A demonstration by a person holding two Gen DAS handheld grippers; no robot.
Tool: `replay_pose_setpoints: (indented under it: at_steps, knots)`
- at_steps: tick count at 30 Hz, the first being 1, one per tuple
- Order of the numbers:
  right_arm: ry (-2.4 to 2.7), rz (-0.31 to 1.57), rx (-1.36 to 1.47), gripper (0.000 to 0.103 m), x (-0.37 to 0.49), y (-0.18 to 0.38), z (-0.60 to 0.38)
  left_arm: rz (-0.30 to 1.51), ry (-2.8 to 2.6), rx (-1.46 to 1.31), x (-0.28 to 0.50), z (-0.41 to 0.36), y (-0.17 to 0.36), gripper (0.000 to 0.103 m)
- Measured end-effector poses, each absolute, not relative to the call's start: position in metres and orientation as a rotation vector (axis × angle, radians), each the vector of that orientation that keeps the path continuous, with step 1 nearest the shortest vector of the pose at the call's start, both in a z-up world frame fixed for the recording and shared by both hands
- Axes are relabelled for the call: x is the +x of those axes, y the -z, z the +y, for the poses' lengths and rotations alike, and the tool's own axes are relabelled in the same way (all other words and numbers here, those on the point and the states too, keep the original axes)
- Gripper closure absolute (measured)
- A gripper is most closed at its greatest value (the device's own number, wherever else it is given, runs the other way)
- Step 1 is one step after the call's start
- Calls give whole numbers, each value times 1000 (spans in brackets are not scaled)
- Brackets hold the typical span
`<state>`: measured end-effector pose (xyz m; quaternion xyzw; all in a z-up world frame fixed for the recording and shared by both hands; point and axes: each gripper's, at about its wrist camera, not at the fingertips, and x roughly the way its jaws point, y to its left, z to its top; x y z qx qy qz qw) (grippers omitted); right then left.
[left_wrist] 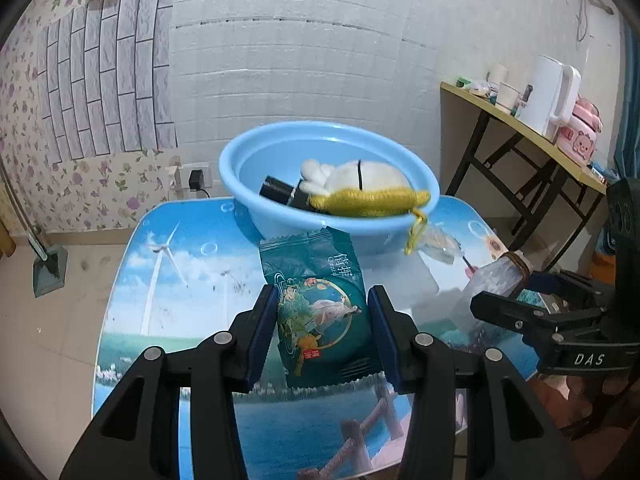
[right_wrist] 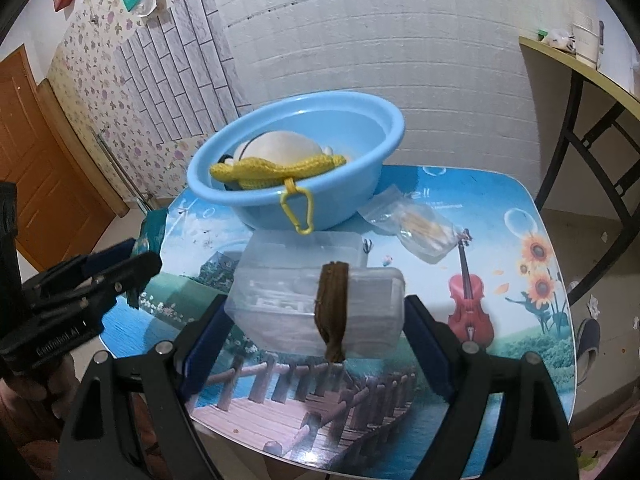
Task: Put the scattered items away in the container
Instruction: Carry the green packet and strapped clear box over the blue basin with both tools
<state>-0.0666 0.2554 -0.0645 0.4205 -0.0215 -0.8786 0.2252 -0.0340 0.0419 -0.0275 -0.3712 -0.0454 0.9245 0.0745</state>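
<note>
A light blue basin (left_wrist: pixel 240 152) (right_wrist: pixel 360 116) stands at the table's far side, holding a white plush toy (left_wrist: pixel 360 176), a yellow knitted piece (right_wrist: pixel 272 168) with a clip and a black item (left_wrist: pixel 278 192). My left gripper (left_wrist: pixel 322 320) is shut on a green snack packet (left_wrist: pixel 320 308), held above the table in front of the basin. My right gripper (right_wrist: pixel 316 328) is shut on a clear plastic box (right_wrist: pixel 280 304) with a brown band (right_wrist: pixel 334 308), lifted off the table. A clear bag of yellow sticks (right_wrist: pixel 420 224) lies right of the basin.
The picture-printed table (right_wrist: pixel 520 240) ends close below both grippers. A second clear box (right_wrist: pixel 312 248) lies before the basin. A side desk (left_wrist: pixel 532 136) with a white kettle (left_wrist: pixel 548 92) stands at the right. The right gripper also shows in the left wrist view (left_wrist: pixel 520 300).
</note>
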Motion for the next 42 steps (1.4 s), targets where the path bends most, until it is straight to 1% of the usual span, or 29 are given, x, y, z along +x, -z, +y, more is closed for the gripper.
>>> replay_pose_setpoints:
  at_steps: [13,20,42]
  knots:
    - [2438,-87,1082,18,-97,41,248,-117,-2768,-1043,-69,49,10,57]
    - [2433,-84,1064,18,-120,36,238,-97,-2763,-1030,-92,51,6,57]
    - [2462,-46,1042,19,-191,42,218,-66,-2747,-1084,-155,51,30,56]
